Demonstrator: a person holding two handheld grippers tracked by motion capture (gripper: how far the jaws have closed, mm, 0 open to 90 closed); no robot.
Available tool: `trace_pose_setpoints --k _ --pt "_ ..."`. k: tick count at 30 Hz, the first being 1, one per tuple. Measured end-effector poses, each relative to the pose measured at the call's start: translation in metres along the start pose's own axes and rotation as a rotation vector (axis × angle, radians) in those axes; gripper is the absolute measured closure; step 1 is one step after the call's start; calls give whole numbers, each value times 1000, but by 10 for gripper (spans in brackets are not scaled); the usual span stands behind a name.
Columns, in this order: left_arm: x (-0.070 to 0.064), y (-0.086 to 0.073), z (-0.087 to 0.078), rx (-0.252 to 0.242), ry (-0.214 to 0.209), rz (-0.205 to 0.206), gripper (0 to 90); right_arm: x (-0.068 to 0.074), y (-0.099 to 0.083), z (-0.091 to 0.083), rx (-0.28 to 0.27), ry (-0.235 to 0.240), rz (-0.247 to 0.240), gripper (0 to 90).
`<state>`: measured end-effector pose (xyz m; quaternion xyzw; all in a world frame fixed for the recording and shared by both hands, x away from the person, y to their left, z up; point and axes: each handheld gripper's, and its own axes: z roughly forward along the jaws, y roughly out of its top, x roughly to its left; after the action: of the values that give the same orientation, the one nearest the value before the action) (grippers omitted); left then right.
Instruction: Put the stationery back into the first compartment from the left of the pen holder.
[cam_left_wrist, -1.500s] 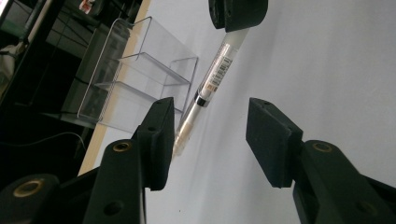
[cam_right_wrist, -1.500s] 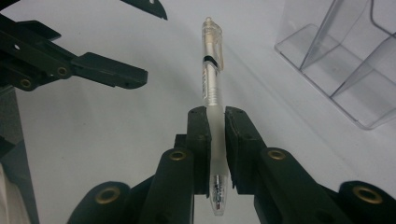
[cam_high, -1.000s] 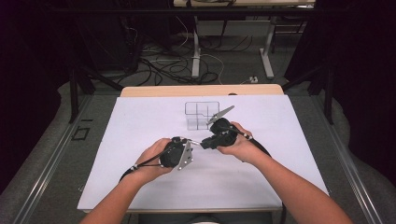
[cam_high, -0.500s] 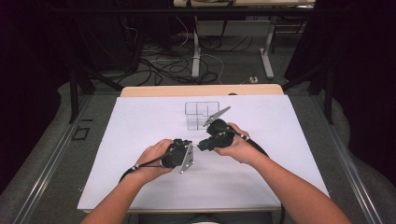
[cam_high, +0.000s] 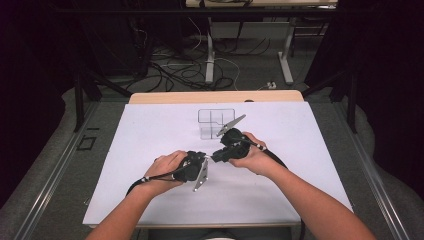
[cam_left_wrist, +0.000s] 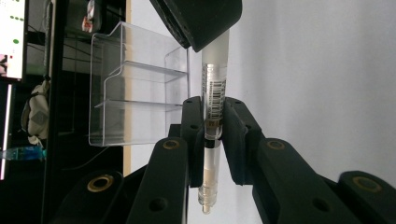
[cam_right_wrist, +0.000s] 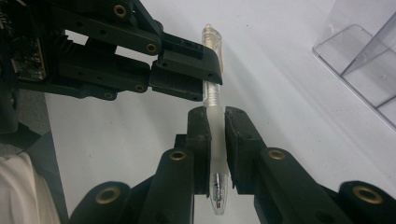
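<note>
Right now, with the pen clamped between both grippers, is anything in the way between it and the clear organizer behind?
Nothing visible. The pen is held by the left gripper and right gripper. The clear organizer stands just beyond on the white table, with only bare table between them.

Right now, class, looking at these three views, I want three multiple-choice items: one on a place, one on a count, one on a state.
1. Where does the clear stand sit on the white table?
A. beyond both grippers
B. at the near edge
C. on the floor

2. How many grippers grip the pen?
A. none
B. one
C. two

3. How is the pen?
A. lying on the table
B. clamped between fingers
C. standing in the stand

Answers:
1 A, the high view shows it past the hands.
2 C, the left gripper and right gripper each pinch it.
3 B, both gripper views show it clamped.
</note>
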<state>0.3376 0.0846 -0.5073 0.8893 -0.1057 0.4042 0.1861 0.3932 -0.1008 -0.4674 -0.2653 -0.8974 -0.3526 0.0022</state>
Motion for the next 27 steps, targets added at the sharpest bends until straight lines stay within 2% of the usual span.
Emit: trace_pose_setpoints --k 1,6,9,11,13,17,18,19,20,21,22,27 --pt "0 0 0 -3 -3 -10 792 0 0 0 -1 0 3 808" --pt "2 0 0 6 -1 -4 792 0 0 0 -8 -4 -10 806" --pt "2 0 1 -18 1 -49 792 0 0 -2 -18 -10 -7 803" --pt "5 0 1 -3 -2 -38 793 1 0 -3 -33 -16 -17 794" --pt "8 -1 0 21 -1 -20 793 1 0 -5 -49 -17 -27 745" --pt "10 -4 2 35 -11 -37 793 3 -3 -7 -51 -46 -68 639" --pt "9 -5 5 -6 -6 -86 793 2 -4 -7 -58 -53 -75 610" --pt "11 -5 4 9 -7 -85 793 2 -5 -7 -68 -61 -80 585" --pt "12 -6 5 4 -6 -99 793 2 -6 -8 -72 -66 -83 561" --pt "15 -6 4 21 -5 -77 793 1 -7 -8 -74 -68 -86 535" --pt "15 -7 5 -2 -7 -114 793 0 -9 -9 -79 -77 -85 509" --pt "25 -9 3 -10 -5 -156 793 -5 -16 -13 -109 -126 -74 398"
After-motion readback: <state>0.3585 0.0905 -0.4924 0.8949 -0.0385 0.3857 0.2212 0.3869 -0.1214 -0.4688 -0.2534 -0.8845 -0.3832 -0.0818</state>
